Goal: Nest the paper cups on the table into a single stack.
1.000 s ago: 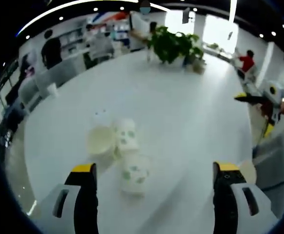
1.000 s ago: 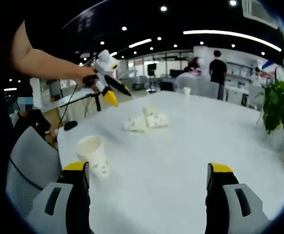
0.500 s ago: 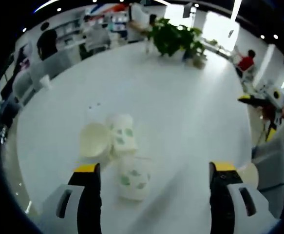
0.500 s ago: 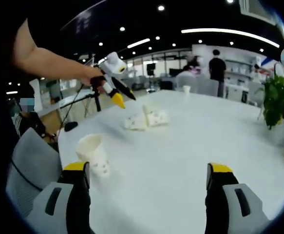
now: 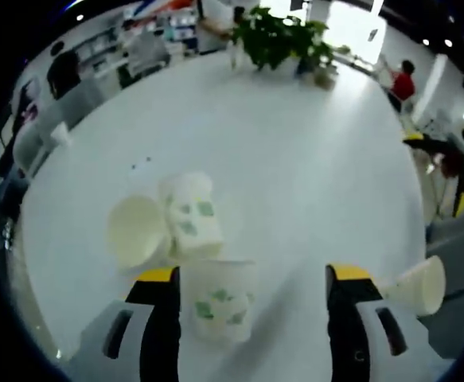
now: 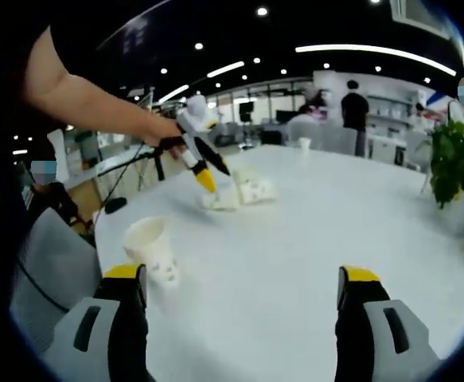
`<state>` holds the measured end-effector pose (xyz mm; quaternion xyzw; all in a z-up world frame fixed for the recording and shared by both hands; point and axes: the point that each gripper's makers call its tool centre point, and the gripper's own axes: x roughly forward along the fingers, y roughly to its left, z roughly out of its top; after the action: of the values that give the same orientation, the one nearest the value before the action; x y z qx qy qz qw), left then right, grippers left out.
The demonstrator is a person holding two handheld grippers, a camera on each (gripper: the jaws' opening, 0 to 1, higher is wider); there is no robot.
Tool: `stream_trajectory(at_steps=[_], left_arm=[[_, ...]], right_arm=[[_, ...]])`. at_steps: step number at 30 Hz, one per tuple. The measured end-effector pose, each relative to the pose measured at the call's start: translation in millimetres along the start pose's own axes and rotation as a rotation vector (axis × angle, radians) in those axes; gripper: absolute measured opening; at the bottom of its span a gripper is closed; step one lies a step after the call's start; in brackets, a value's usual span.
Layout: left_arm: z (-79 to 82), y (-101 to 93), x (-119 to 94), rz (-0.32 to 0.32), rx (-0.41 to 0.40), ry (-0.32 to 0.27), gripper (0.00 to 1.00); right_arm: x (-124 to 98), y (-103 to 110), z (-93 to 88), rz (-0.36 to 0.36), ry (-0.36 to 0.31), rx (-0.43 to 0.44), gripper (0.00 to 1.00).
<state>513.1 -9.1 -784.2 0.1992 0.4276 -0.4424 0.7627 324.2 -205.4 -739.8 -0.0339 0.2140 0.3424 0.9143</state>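
A person works two hand-held grippers over a round white table (image 5: 295, 159) scattered with paper cups; in the left gripper view, the left gripper (image 5: 251, 286) hangs low with its yellow-tipped jaws spread wide apart and empty, a green-printed cup (image 5: 222, 306) lying on its side between them; just beyond it, touching one another, lie a second printed cup (image 5: 189, 215) and a third cup (image 5: 136, 231) showing its open mouth; a fourth cup (image 5: 416, 286) lies alone near the table's edge, well apart from the cluster; a potted plant (image 5: 279, 36) stands at the far edge; the right gripper view shows the right gripper (image 6: 239, 290) with jaws likewise wide apart and holding nothing, the lone cup (image 6: 152, 251) upright beside its left jaw near the table's near edge; farther across the table the person's bare arm (image 6: 88, 99) reaches the other gripper down over the cluster of cups (image 6: 235, 193); people (image 6: 355, 111) stand beyond the table's far side.
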Motion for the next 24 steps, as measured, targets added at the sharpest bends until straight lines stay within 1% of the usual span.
stream_trajectory(at_steps=[7, 12, 16, 20, 24], left_arm=[[-10.5, 11.8, 15.0, 0.012, -0.021, 0.043, 0.69], [-21.0, 17.5, 23.3, 0.029, -0.022, 0.091, 0.67], [-25.2, 16.9, 27.9, 0.026, -0.025, 0.105, 0.65], [-30.7, 20.1, 35.0, 0.042, -0.015, 0.126, 0.64], [-29.5, 22.1, 41.5, 0.051, -0.040, 0.126, 0.61]], right_arm=[[-2.9, -0.4, -5.9, -0.006, 0.005, 0.011, 0.98], [-3.5, 0.8, -10.5, -0.007, 0.012, 0.018, 0.98], [-2.5, 1.5, -12.7, -0.006, 0.017, 0.022, 0.98], [-1.9, 4.0, -11.2, 0.000, 0.021, 0.018, 0.98], [-2.3, 2.6, -9.6, -0.002, 0.022, 0.014, 0.98]])
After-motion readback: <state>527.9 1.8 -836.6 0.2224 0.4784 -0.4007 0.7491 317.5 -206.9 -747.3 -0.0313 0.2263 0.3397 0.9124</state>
